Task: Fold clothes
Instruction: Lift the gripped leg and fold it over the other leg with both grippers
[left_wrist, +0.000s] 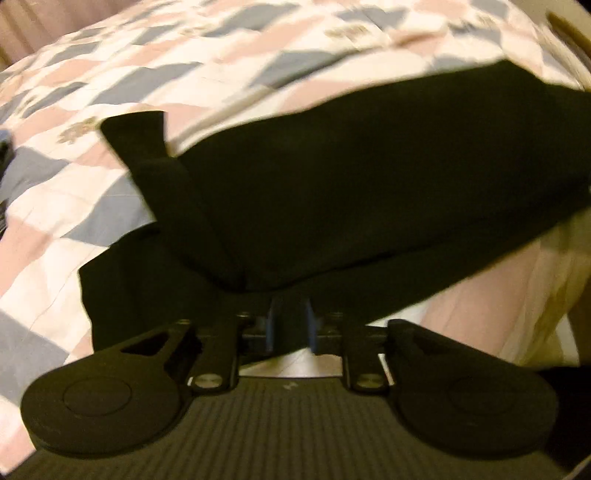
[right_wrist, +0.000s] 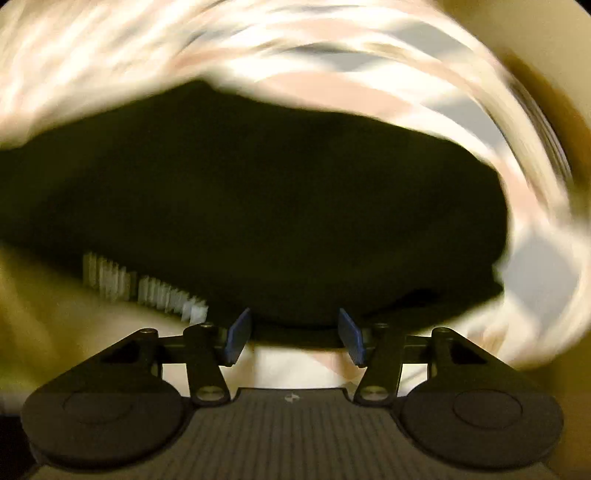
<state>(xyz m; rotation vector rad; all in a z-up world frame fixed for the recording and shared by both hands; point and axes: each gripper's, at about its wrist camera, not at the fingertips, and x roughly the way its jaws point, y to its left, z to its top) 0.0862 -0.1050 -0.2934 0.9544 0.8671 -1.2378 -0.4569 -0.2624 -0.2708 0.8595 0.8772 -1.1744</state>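
A black garment (left_wrist: 369, 184) lies folded over on a patchwork bedspread (left_wrist: 147, 74) of pink, white and grey-blue patches. One narrow end, like a sleeve or strap (left_wrist: 136, 136), sticks out to the upper left. My left gripper (left_wrist: 290, 317) is shut on the garment's near edge, with dark cloth pinched between its blue pads (left_wrist: 274, 321). In the right wrist view the black garment (right_wrist: 258, 203) fills the middle. My right gripper (right_wrist: 293, 325) is open, its blue pads (right_wrist: 238, 334) wide apart, at the cloth's near edge. This view is heavily blurred.
The bedspread (right_wrist: 332, 74) spreads behind and around the garment. A row of white bars (right_wrist: 147, 284) shows at the garment's lower left, too blurred to identify. A dark object (left_wrist: 3, 147) sits at the far left edge. The bed's side (left_wrist: 517, 295) drops away at the lower right.
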